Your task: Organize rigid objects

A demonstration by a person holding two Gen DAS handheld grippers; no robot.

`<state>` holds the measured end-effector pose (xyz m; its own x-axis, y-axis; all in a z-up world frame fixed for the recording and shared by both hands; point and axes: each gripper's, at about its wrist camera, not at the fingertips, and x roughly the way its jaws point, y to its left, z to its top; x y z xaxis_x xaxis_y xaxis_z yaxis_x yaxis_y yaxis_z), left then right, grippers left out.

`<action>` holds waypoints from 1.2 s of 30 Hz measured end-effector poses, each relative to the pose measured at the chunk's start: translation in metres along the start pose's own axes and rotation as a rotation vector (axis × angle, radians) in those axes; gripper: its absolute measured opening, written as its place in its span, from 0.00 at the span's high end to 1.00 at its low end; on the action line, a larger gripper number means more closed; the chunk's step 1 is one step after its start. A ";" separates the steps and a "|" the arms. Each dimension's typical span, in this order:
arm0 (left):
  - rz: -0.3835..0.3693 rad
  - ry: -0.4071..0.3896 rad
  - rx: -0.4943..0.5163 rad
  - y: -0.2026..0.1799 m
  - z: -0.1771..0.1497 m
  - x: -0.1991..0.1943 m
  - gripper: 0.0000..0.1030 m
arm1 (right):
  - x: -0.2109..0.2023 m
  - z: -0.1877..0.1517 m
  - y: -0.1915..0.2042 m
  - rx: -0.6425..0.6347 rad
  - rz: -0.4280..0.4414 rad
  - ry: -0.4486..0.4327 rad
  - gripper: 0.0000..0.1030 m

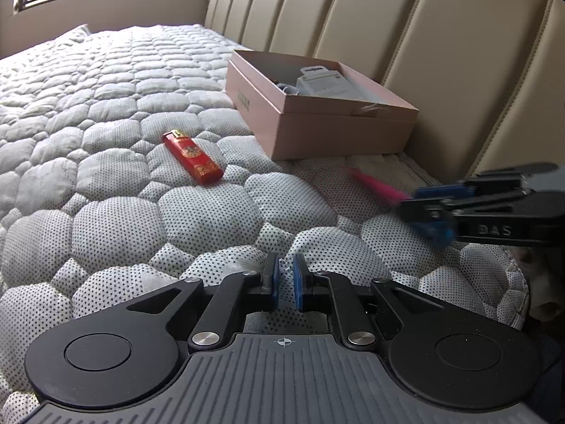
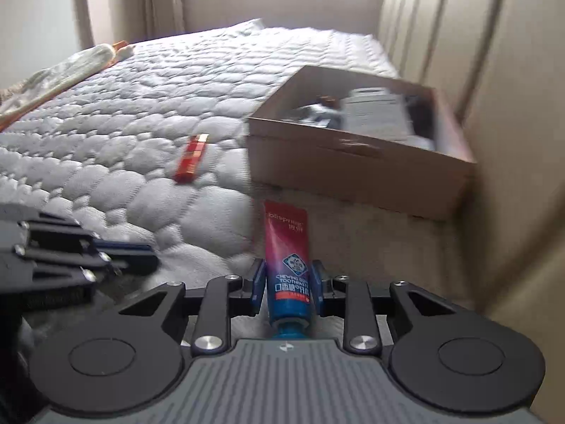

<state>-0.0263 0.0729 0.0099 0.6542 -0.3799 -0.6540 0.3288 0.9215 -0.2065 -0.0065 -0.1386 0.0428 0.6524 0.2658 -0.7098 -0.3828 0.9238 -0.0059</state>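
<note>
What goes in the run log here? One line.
right gripper: shut on toothpaste tube | left gripper: shut, empty | lighter: on mattress

Between the red lighter (image 1: 192, 157) and the open cardboard box (image 1: 339, 130) the quilted mattress (image 1: 106, 81) lies bare, while the box (already partly filled) sits hard against the padded headboard (image 1: 441, 35), closing off that side.

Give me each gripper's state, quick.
Left gripper: closed, holding nothing.
Right gripper: closed on the toothpaste tube, near its cap end.
</note>
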 end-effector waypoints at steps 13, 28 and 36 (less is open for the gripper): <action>0.179 -0.094 -0.316 0.046 0.077 -0.003 0.84 | 0.008 -0.042 -0.012 -0.017 -0.082 -0.127 0.66; 0.391 0.089 -0.253 0.034 0.101 0.083 0.69 | 0.005 -0.049 -0.027 0.062 0.012 -0.163 0.64; 0.382 0.094 -0.110 0.017 0.094 0.076 0.75 | 0.002 -0.048 -0.028 0.073 0.017 -0.161 0.64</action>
<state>0.0930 0.0526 0.0257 0.6484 -0.0044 -0.7613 -0.0043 0.9999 -0.0094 -0.0258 -0.1773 0.0074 0.7446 0.3169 -0.5875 -0.3502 0.9347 0.0604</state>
